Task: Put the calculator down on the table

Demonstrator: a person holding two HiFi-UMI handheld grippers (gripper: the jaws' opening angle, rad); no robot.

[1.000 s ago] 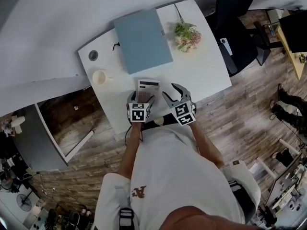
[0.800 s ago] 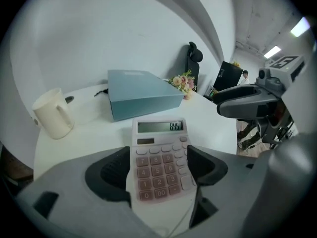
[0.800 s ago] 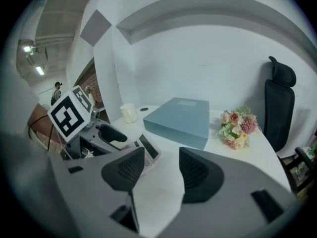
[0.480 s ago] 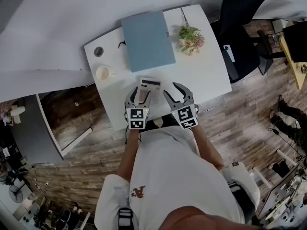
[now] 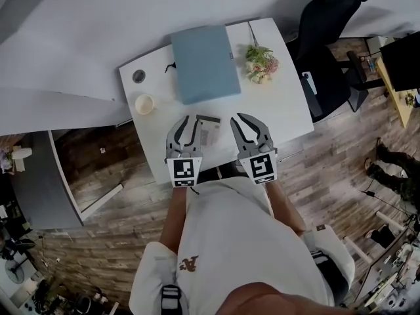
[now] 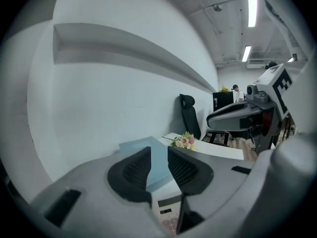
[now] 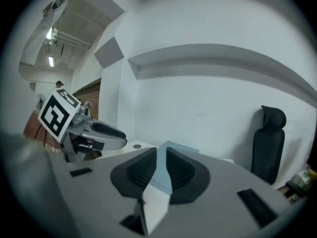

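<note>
Both left gripper [image 5: 191, 120] and right gripper [image 5: 237, 118] have just been closing, narrow and empty; the slim white plastic calculator [image 5: 211, 134] near the blue rectangular folder [image 5: 205, 63] seems light and stiff, so pinch its long edges.

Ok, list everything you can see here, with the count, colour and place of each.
table: one, white, against the wall
folder: one, light blue, flat on the table's far side
flowers: one bunch, pink and green, right of the folder
cup: one, cream, near the table's left edge
cable hole: one, grey, table's far left corner
calculator: one, white, lying near the table's front edge
office chair: one, black, right of the table
floor: brown wood
left gripper: grey, above the front edge, jaws just been closing, narrow gap, nothing between them
right gripper: grey, beside it, jaws likewise closing, nothing between them
</note>
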